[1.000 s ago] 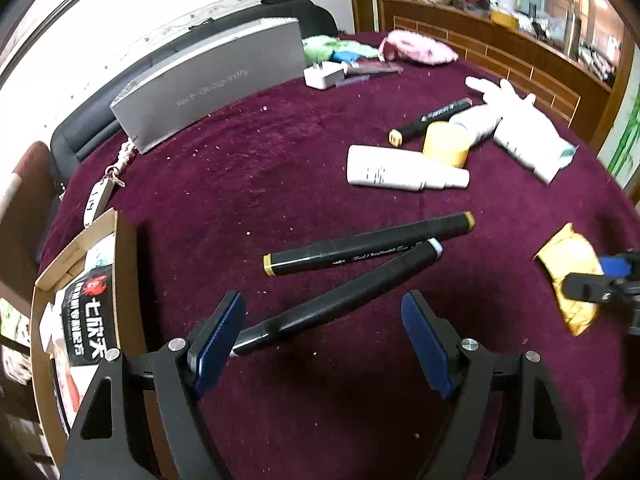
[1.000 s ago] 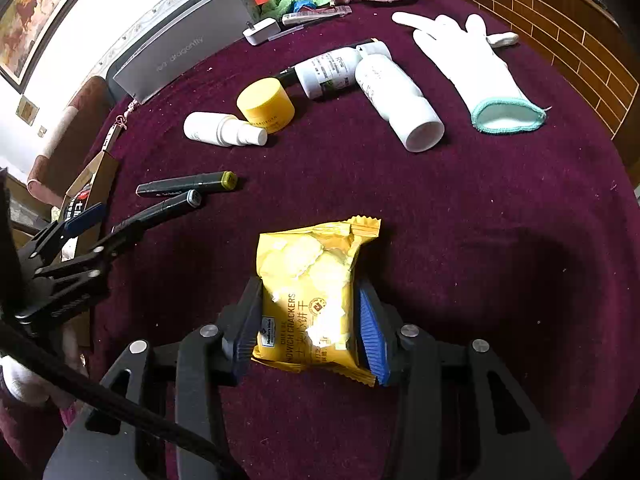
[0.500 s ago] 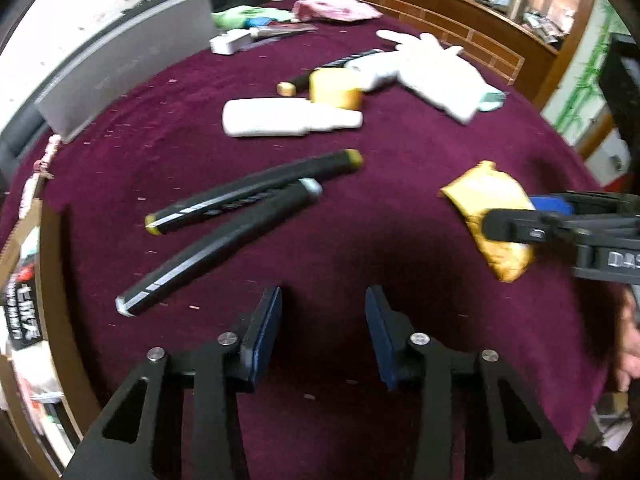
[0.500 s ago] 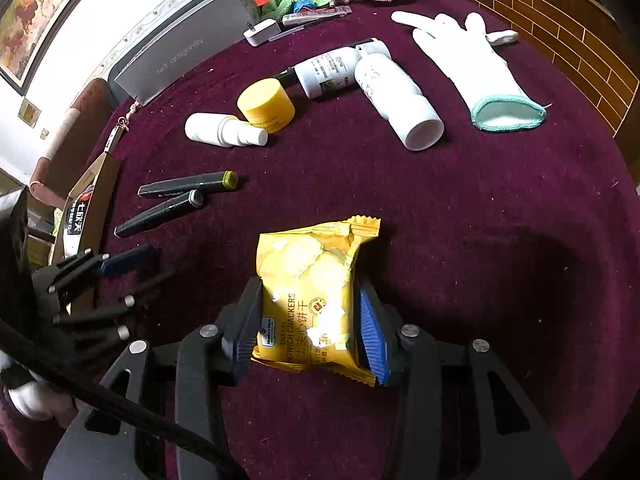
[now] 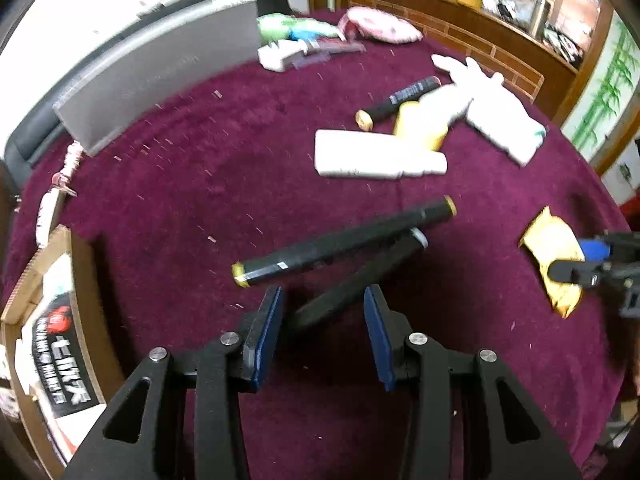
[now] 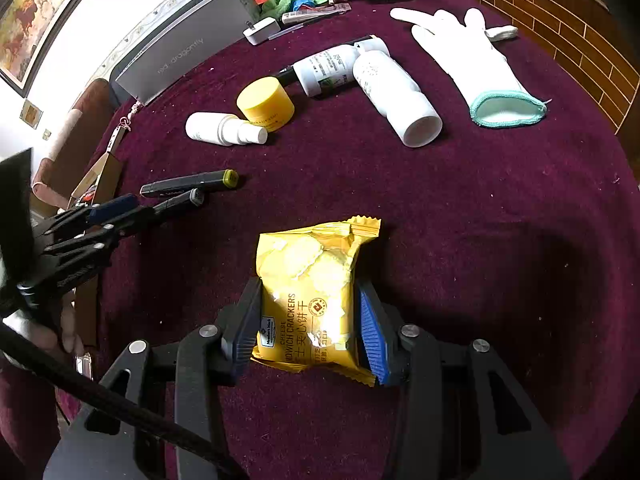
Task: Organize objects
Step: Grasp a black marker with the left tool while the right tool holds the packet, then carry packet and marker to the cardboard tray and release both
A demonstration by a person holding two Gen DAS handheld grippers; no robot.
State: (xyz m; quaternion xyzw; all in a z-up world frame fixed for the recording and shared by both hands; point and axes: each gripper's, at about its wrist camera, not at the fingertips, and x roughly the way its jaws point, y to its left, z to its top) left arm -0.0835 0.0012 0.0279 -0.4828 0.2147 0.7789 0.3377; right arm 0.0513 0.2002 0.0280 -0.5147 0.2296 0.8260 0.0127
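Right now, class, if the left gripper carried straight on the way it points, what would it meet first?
Probably the black marker with the grey cap, whose near end already lies between the left gripper fingers; depth is unclear, and the maroon tablecloth lies beneath.

A lived-in home dining room

Maroon-clothed round table [image 6: 480, 200], framed painting [image 6: 28, 28], brick-patterned wood sideboard [image 5: 460, 28] cluttered with household items.

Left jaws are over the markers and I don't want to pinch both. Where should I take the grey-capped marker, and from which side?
Grip the grey-capped marker on its near end, coming from above with the left gripper straddling the barrel. That end lies clear between the jaws, while its capped end touches the yellow-capped marker.
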